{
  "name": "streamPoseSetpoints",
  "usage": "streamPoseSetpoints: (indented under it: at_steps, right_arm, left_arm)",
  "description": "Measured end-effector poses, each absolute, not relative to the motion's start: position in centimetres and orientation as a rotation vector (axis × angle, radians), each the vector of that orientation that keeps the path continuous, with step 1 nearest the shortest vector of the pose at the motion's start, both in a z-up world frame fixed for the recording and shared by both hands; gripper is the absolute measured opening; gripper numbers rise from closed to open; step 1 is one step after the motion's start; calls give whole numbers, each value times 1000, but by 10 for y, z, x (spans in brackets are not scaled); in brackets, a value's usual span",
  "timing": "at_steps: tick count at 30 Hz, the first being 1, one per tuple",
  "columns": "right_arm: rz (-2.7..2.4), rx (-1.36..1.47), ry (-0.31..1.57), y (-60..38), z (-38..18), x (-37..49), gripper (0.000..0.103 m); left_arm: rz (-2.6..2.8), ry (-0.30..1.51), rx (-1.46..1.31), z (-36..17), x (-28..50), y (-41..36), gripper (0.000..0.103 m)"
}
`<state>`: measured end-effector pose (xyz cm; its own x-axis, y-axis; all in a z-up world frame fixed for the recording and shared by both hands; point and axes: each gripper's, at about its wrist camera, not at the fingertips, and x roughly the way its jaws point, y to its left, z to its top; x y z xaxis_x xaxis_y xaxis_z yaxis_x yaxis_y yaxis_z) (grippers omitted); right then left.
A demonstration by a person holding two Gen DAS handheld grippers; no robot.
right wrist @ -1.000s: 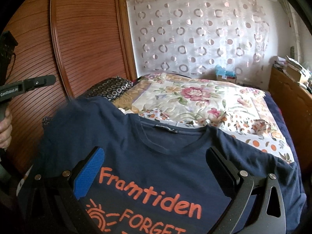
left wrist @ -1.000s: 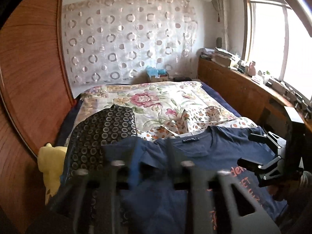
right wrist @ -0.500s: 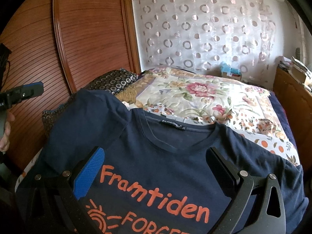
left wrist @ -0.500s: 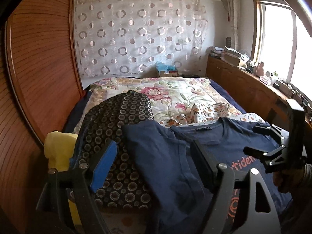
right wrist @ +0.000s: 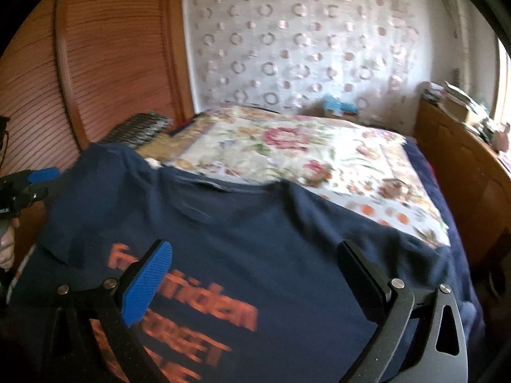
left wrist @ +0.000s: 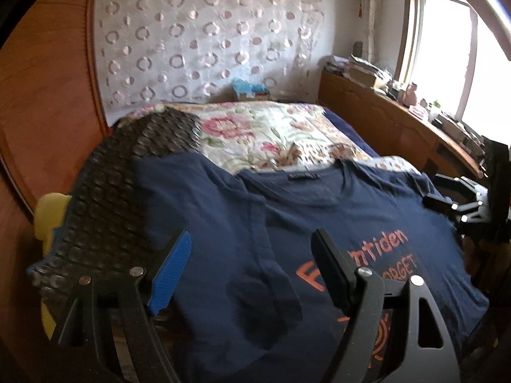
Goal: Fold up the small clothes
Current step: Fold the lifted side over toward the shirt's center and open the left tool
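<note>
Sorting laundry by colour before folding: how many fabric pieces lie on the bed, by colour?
Navy: 1, the T-shirt with orange lettering
Black with circle pattern: 1, the patterned cloth
Yellow: 1, the yellow item at the bed's edge
Floral cream: 1, the bedspread
Total: 4

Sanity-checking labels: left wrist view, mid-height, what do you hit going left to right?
Wooden wardrobe door → yellow cloth → black circle-patterned garment → navy T-shirt with orange print → right gripper, open, at the shirt's far edge.
</note>
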<state>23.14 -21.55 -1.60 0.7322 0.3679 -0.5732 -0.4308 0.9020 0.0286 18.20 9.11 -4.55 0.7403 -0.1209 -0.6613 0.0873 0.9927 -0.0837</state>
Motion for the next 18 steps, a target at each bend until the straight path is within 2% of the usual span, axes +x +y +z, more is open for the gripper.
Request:
streamPoseSetpoints:
  at_steps: [8,18]
  right_arm:
    - [216,-58,676,-312,-34,223,93]
    - [83,-7,775,-372,-50,204,84]
  left_arm:
    - [-164,814,-10,-81,196,55,78]
    - [-181,889,40,-107,205,34,78]
